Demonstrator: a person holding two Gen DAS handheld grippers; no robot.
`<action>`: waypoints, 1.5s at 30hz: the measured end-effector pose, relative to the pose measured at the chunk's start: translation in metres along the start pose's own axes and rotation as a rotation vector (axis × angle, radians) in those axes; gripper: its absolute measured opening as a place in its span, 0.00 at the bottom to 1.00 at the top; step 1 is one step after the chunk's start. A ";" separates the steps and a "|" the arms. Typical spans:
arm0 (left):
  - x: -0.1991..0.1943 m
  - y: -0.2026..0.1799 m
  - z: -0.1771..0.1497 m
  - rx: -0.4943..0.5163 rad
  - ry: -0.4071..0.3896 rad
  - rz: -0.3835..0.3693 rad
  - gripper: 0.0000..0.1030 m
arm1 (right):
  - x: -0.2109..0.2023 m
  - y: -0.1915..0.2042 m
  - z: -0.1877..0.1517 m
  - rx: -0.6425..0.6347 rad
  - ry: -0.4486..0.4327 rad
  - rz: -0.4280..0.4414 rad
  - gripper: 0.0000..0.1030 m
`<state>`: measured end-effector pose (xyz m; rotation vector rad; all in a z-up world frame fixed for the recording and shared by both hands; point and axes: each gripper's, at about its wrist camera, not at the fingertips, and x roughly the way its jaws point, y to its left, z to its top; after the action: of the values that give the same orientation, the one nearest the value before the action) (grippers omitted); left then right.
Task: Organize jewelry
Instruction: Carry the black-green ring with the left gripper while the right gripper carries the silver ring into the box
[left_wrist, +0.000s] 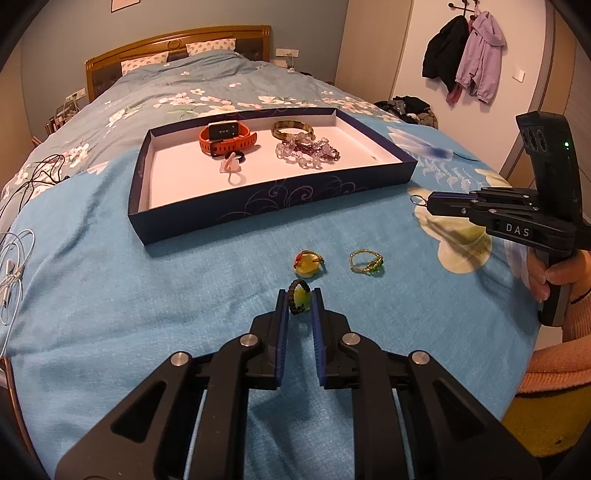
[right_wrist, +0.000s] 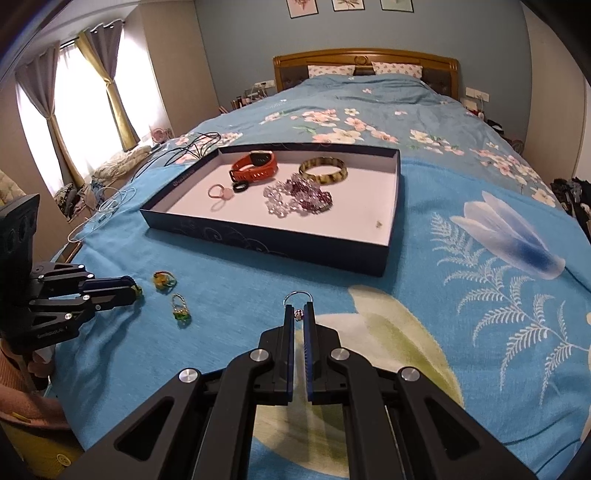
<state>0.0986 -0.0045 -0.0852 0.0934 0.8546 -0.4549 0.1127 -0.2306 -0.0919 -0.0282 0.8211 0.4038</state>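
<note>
A dark blue tray (left_wrist: 258, 201) (right_wrist: 258, 240) with a white floor lies on the bed. It holds an orange watch (left_wrist: 225, 138), a horn-coloured bangle (left_wrist: 293, 129), clear and purple bead bracelets (left_wrist: 306, 149) and a pink ring (left_wrist: 231, 168). My left gripper (left_wrist: 300, 301) is shut on a black-corded ring with a yellow stone (left_wrist: 298, 297), low over the blanket. A yellow-stone ring (left_wrist: 308, 264) and a gold-green beaded ring (left_wrist: 365, 262) lie just beyond it. My right gripper (right_wrist: 299, 308) is shut on a silver ring (right_wrist: 298, 297), held above the blanket in front of the tray.
White and black cables (left_wrist: 14, 266) lie on the bed's left side. The bed's near edge runs just below both grippers. A small speck (right_wrist: 378, 224) lies in the tray's right part. Clothes hang on a wall rack (left_wrist: 465, 59).
</note>
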 end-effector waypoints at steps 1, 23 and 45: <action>0.000 0.000 0.001 0.001 -0.002 0.002 0.12 | -0.001 0.001 0.001 -0.002 -0.005 0.002 0.03; -0.025 0.008 0.030 0.002 -0.105 0.029 0.12 | -0.017 0.004 0.024 -0.001 -0.106 0.044 0.03; -0.027 0.014 0.061 0.009 -0.153 0.071 0.12 | -0.007 0.004 0.049 -0.007 -0.137 0.055 0.03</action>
<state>0.1320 0.0016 -0.0262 0.0952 0.6967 -0.3940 0.1418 -0.2208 -0.0527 0.0160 0.6863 0.4555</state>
